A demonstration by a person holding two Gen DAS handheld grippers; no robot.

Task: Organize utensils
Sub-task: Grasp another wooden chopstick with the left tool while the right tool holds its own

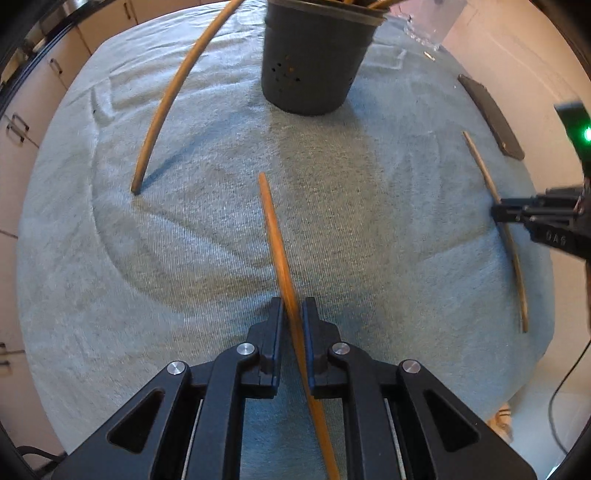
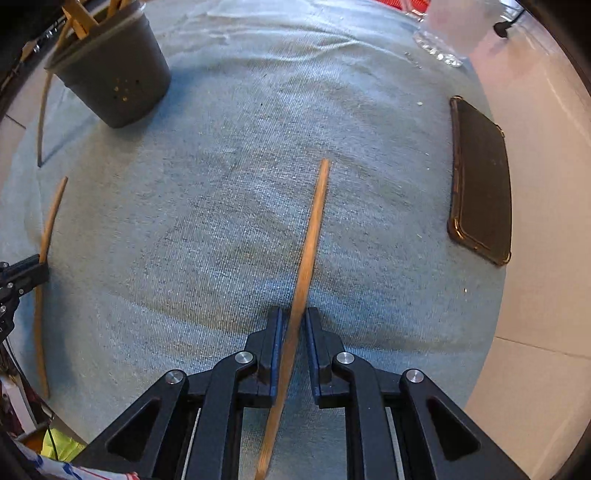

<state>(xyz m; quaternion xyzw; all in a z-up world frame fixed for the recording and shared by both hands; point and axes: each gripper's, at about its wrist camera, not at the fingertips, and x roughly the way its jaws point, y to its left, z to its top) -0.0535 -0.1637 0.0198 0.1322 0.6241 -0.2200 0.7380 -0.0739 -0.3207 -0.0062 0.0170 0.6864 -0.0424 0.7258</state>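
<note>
A wooden chopstick [image 1: 275,240] lies on the blue-grey towel [image 1: 184,258] between the fingers of my left gripper [image 1: 293,308], whose jaws are nearly closed around it. A second chopstick [image 2: 314,229] lies between the fingers of my right gripper [image 2: 293,317], jaws close on both sides. Whether either grip is firm is unclear. The dark perforated utensil holder [image 1: 314,62] stands at the far side with sticks in it; it also shows in the right wrist view [image 2: 114,81]. A third chopstick [image 1: 166,103] lies far left.
A dark phone [image 2: 480,184] lies near the towel's right edge. A clear glass object [image 2: 443,33] stands at the far right. Cabinet doors [image 1: 22,125] are at left. The right gripper [image 1: 496,214] shows in the left wrist view over its chopstick [image 1: 480,158].
</note>
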